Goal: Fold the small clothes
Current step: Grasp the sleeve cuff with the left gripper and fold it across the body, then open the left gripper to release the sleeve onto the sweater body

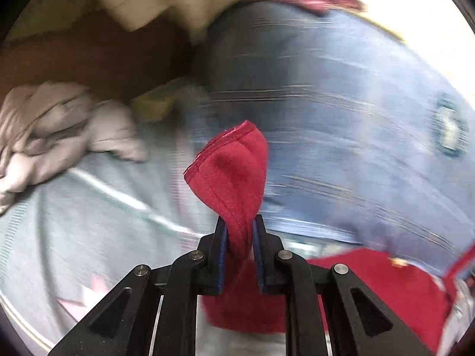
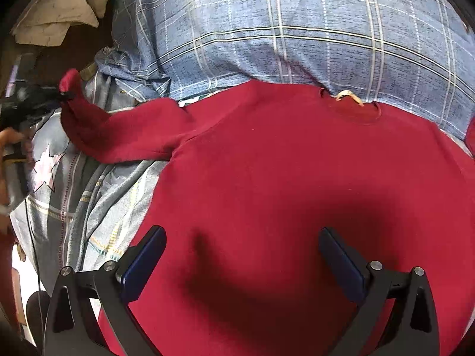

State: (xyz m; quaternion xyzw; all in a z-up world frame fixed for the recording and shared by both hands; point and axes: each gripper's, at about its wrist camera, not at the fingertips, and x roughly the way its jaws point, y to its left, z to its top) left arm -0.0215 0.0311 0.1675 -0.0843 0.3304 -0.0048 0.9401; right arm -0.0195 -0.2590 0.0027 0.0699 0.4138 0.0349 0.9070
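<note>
Left claw: my left gripper (image 1: 240, 231) was clamped on the cuff end of the red sweater's sleeve (image 1: 230, 175), the hemmed edge poking up past the blue pads.
Right claw: my right gripper (image 2: 242, 255) stood wide apart and empty, hovering just over the lower body of the sweater.
Landmark: the red sweater (image 2: 282, 178) lay flat on the bed, neckline (image 2: 353, 109) at its far edge.
Sleeve: in the right wrist view it stretched out from the sweater's left shoulder, its tip pinched in the left gripper.
Step in hand, as I judged it: carry the sleeve inward across the chest. It would go best with the cuff held low and the sleeve taut, laid straight so no ridge forms at the shoulder seam. The right gripper could press the body to stop it sliding.
Sweater fabric: soft, matte, fleece-like knit with stitched hems; limp, likely to bunch.
Beyond the sweater: a blue plaid pillow (image 2: 297, 29), smooth woven cloth, touching the neckline.
Beneath it: a pale blue bedsheet (image 2: 98, 201) with a pink star, wrinkled.
Left of the sweater: a crumpled grey garment (image 1: 50, 130), blurred.
</note>
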